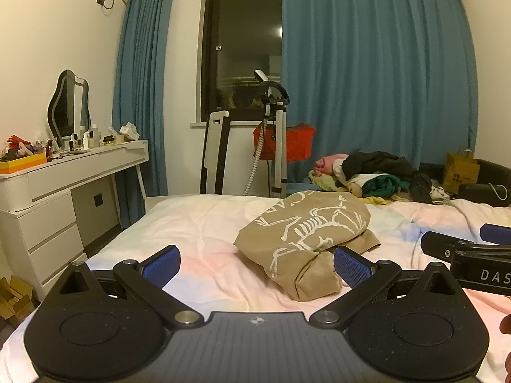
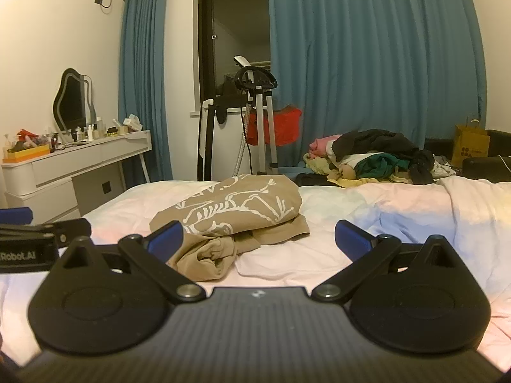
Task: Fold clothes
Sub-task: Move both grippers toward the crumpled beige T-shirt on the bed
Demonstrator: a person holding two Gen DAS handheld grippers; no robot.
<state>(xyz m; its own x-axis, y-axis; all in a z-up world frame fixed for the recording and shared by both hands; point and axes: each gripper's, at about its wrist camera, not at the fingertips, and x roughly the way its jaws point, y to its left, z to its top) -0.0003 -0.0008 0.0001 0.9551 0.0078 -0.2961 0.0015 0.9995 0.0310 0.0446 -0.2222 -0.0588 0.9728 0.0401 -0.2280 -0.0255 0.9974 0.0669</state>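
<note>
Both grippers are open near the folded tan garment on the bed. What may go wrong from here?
1. The tan garment has a loosely rolled end facing the grippers; pinching only its top layer would likely unfold it.
2. The bedsheet is wrinkled right beside it, so the right gripper might catch sheet together with cloth.
3. The left gripper and the right one are close side by side; reaching for the same edge, they may bump.

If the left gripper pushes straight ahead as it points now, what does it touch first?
Probably the bedsheet: the open left gripper points at bare sheet, with the tan garment just right of centre. Its near end may brush the right finger; depth is unclear.
</note>
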